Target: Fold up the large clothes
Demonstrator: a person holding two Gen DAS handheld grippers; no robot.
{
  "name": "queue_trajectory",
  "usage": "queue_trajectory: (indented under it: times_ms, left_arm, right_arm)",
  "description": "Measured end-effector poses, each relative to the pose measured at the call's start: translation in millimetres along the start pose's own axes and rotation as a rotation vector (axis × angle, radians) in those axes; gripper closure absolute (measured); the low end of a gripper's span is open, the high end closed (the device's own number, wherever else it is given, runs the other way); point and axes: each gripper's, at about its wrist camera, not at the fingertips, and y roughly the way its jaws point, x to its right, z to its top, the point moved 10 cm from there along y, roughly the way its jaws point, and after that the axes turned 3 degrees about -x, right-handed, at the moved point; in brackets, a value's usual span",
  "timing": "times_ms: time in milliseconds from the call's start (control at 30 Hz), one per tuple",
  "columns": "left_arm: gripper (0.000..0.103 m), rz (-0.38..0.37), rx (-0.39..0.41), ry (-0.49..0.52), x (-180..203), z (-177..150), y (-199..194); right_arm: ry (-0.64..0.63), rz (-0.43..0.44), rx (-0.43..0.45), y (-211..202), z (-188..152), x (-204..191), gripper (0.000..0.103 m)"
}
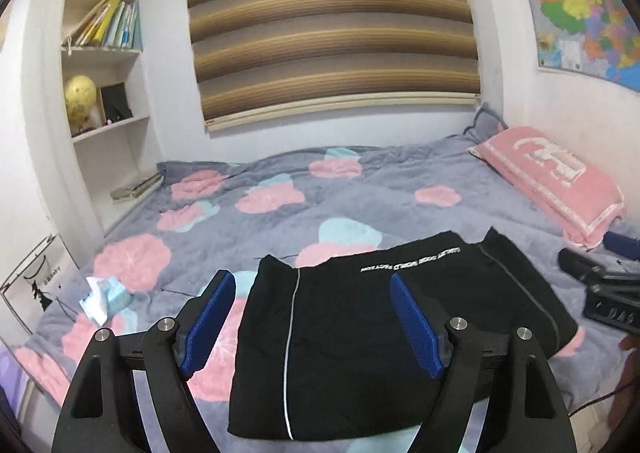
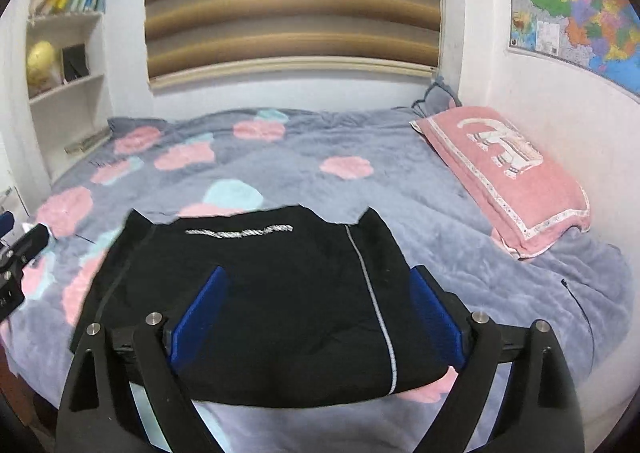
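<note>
Hovering wide open and empty, the left gripper [image 1: 312, 317] and right gripper [image 2: 316, 313] frame the part-folded black garment [image 1: 384, 333] on the bed [image 1: 360, 189], lower centre; next seems gripping an edge.

Black garment [image 1: 360, 341] with white stripe; grey blanket [image 1: 360, 193], pink and aqua blotches.

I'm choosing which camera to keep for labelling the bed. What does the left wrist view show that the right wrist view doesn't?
Only the left wrist view shows the crumpled blue-and-white packet on the blanket and the framed drawing at the bedside. Only the right wrist view shows the dark zipper near the blanket's right edge. Both show the folded black garment, the pink pillow and open blue-padded grippers.
</note>
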Motion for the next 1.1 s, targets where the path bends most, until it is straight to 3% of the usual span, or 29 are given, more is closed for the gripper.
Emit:
queue_trajectory:
  times_ms: [200,367,800,1100]
  left_arm:
    - [0.022,-0.012,-0.007,-0.025,0.0,-3.1,-12.1]
    - [0.022,0.023,0.006,-0.011,-4.8,-12.1,-18.0]
    - [0.022,0.078,-0.091,-0.004,-6.0,-46.2,4.4]
    - [0.022,0.063,-0.112,-0.007,-6.4,-50.8,11.6]
  right_arm:
    - [-0.005,0.013,0.012,-24.9,-0.8,-11.4,0.009]
    - [0.009,0.018,-0.018,-20.8,-8.7,-11.8,0.008]
    - [0.007,-0.023,-0.085,-1.3,-28.6,-6.2,0.008]
    - [0.016,-0.022,-0.115,3.6,-34.1,-2.5,0.008]
